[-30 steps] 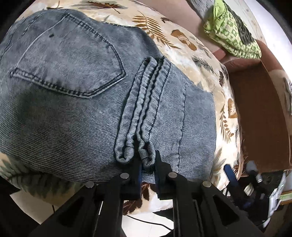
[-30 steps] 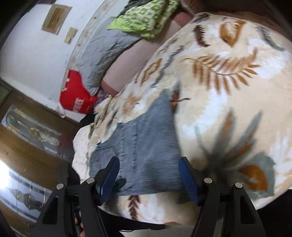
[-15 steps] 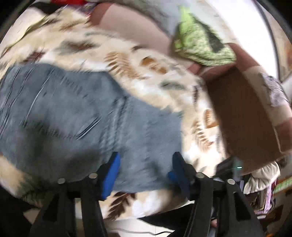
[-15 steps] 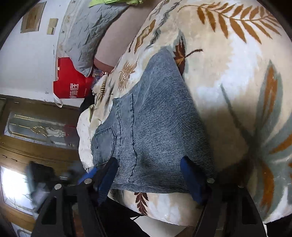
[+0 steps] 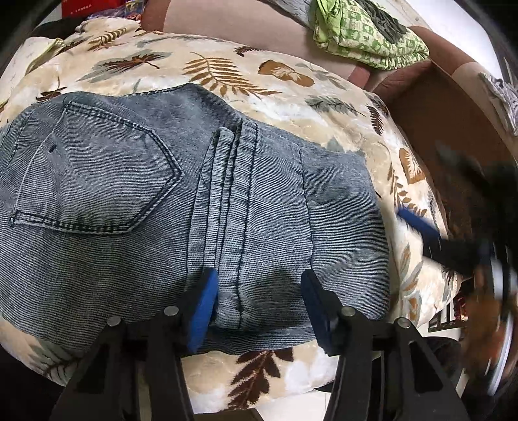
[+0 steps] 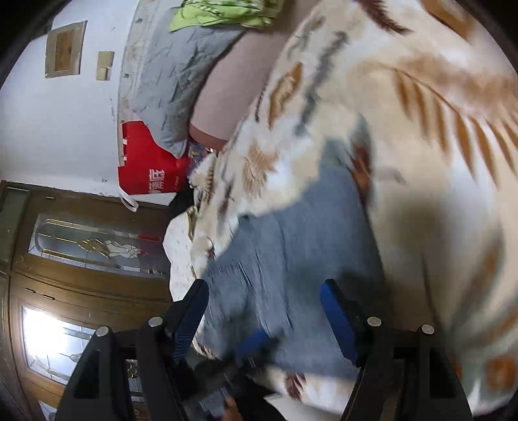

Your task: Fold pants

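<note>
The pants (image 5: 168, 200) lie folded flat on my leaf-print blanket (image 5: 291, 84), hems stacked beside the back pocket. My left gripper (image 5: 257, 301) hovers at their near edge, jaws apart and just narrowing a little — nothing pinched, hems between the pads. My right gripper (image 6: 264, 319) stands wide over the pants' end, holding nothing. Green cloth (image 5: 365, 32) lies well beyond — a red bag (image 6: 149, 165) by the wall.

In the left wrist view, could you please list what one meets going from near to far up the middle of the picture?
Left hand-held gripper → folded jeans → leaf-print blanket → brown sofa back → green patterned cloth.
</note>
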### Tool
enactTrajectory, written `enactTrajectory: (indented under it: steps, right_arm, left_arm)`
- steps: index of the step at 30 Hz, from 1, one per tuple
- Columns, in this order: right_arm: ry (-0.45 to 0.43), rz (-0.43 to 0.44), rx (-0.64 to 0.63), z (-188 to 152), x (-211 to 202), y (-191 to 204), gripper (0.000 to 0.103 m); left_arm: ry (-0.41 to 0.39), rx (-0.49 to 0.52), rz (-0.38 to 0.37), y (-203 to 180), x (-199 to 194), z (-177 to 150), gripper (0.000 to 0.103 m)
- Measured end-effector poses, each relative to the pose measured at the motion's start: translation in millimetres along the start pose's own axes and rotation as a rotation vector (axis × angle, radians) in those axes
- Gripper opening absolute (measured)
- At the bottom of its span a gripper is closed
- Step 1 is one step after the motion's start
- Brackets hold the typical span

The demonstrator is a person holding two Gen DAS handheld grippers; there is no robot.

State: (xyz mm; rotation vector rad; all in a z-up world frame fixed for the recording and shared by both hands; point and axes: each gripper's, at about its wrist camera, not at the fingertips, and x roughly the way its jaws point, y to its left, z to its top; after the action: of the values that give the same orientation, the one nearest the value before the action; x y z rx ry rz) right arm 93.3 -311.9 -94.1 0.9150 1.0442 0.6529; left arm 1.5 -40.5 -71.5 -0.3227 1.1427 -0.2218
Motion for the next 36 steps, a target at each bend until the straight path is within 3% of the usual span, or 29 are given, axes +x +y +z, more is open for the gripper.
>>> enactTrajectory:
  steps: [4,7,10,13,16,20,24,26,30,31,33,36]
  right_arm:
    - [0.037,-0.04,0.041,46,44,-15,0.075]
    - [0.058,-0.022,0.151,58,67,-47,0.075]
    - [0.046,-0.047,0.057,49,53,-20,0.075]
    - [0.032,-0.012,0.011,35,38,-6,0.076]
    - [0.047,-0.102,0.034,30,47,-27,0.083]
    - [0.016,-0.057,0.068,26,34,-27,0.082]
    - [0.008,-0.002,-0.036,-1,3,6,0.083]
    - [0.023,0.012,-0.03,-20,-1,5,0.083]
    - [0.101,-0.091,0.043,-49,20,-39,0.086]
    - [0.06,-0.061,0.048,-50,14,-40,0.086]
    - [0.072,-0.088,0.04,-46,10,-29,0.086]
    - [0.063,-0.143,-0.071,-39,7,5,0.086]
  left_arm:
    - [-0.002,0.0,-0.007,3,-2,-1,0.054]
    - [-0.002,0.01,-0.001,1,-2,-1,0.054]
    - [-0.003,0.01,0.001,1,-1,-1,0.054]
    - [-0.011,0.012,0.007,0,-2,-2,0.054]
    - [-0.01,0.014,0.009,-2,-2,-1,0.057]
    - [-0.012,0.026,-0.014,-1,-9,0,0.06]
    - [-0.076,0.023,-0.021,5,-35,0,0.064]
    - [-0.115,0.015,-0.009,15,-50,-2,0.066]
    - [-0.141,-0.057,-0.008,45,-70,-3,0.066]
    - [-0.157,-0.081,-0.006,56,-78,-3,0.066]
    - [-0.188,-0.112,0.005,74,-90,-1,0.066]
    - [-0.26,-0.176,0.053,108,-110,8,0.069]
